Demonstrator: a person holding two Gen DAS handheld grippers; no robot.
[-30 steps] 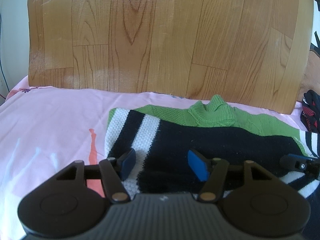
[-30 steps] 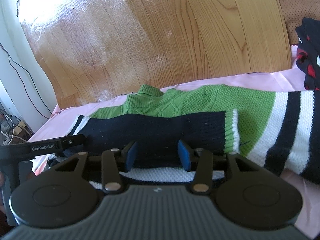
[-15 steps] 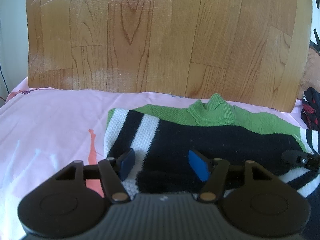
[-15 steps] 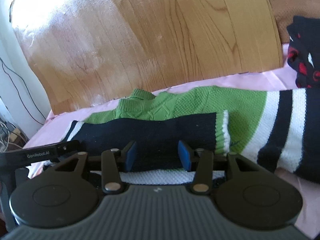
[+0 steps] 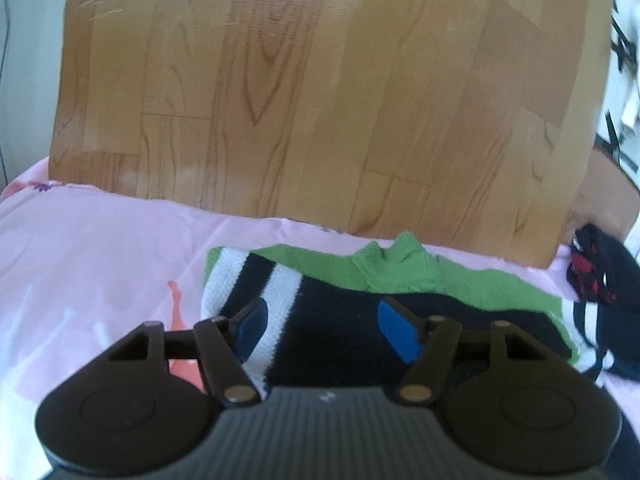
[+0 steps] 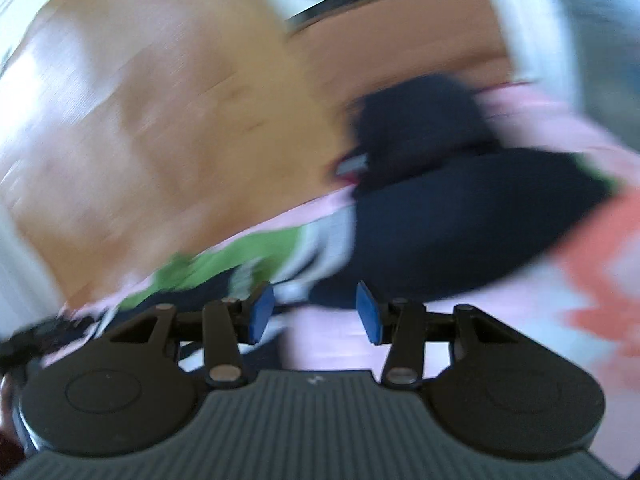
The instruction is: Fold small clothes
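Observation:
A small knit sweater (image 5: 340, 312), green at the collar with navy and white stripes, lies partly folded on the pink sheet (image 5: 100, 248). My left gripper (image 5: 320, 330) is open and empty, low over the sweater's near left part. My right gripper (image 6: 314, 312) is open and empty; its view is motion-blurred, with the sweater's navy right part (image 6: 460, 220) just beyond the fingertips and pink sheet (image 6: 340, 336) under them.
A wood-grain board (image 5: 320, 100) stands upright behind the sheet. A dark garment with red marks (image 5: 600, 276) lies at the right beside the sweater. It shows as a dark blur in the right wrist view (image 6: 420, 120).
My right gripper has swung fast to the right, off the sweater's middle toward its right end, and left the left wrist view. My left gripper has pulled back slightly and stays open.

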